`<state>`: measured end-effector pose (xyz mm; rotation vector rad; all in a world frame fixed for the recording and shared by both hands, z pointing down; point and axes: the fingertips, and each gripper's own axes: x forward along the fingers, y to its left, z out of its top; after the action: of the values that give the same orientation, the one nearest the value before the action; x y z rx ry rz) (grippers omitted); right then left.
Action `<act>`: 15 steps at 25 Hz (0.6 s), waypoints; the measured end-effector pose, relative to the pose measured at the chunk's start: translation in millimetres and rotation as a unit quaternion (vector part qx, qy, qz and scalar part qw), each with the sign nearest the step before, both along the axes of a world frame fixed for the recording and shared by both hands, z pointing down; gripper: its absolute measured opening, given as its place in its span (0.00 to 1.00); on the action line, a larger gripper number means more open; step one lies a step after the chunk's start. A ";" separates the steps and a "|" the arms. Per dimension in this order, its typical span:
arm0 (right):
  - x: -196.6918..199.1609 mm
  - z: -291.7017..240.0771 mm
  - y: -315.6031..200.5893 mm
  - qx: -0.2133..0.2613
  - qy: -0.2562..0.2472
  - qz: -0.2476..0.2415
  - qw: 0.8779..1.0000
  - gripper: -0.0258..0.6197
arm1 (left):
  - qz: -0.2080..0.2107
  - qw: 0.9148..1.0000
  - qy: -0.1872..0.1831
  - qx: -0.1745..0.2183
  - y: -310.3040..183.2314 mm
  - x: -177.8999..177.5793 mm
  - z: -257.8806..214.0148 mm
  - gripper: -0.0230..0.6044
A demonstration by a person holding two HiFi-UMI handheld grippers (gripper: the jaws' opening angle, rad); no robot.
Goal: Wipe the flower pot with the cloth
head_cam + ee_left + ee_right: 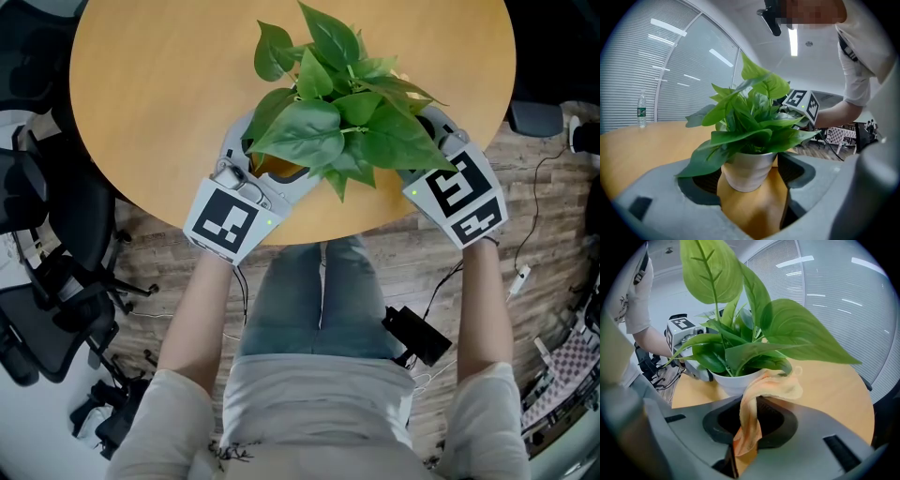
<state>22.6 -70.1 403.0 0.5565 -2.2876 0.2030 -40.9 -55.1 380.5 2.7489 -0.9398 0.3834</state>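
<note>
- Orange-yellow cloth [750,413] is pinched in the closed jaws of the right gripper [752,427]. Its free end is draped up against the rim of the white flower pot [733,380]. Only a narrow twisted strip seems to be caught, so a firm rub could pull it out of the jaws.
- The pot stands on the wooden tabletop [150,103], close to the edge nearest the person. It sits between the wide-apart jaws of the left gripper [747,180]. A sliver of tabletop shows beside the pot on one side, so I judge the pot bracketed rather than clamped.
- A sideways push from the cloth could therefore slide the pot within that gap, or work it toward the nearby edge.
- The leaves [337,122] spread well past the rim and hide most of the pot from the head view. The plant looks top-heavy, so pressure high on the rim is more likely to tilt the pot than pressure low on the wall.
- Those same leaves hang over both grippers. A wiping stroke could snag a stem or tear a leaf.
- Little cloth lies between the right jaws and the pot. If the gripper presses in too close, hard plastic rather than fabric may scrape the glazed surface.
</note>
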 end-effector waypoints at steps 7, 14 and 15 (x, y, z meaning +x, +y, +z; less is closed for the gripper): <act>3.2 5.4 7.7 -0.009 0.001 0.007 1.000 0.13 | -0.031 0.999 -0.006 -0.002 0.5 3.3 3.1 0.65; 4.6 2.6 15.6 -0.005 0.002 0.006 1.000 0.13 | -0.070 0.998 -0.006 0.001 4.0 7.8 1.5 0.64; 5.5 2.6 16.9 -0.006 0.002 0.005 1.000 0.13 | -0.075 0.997 -0.006 0.000 4.4 8.9 1.3 0.64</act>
<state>28.1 -53.2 405.7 0.5631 -2.2787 0.2198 -32.1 -50.7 381.8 2.6564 -1.1418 0.3747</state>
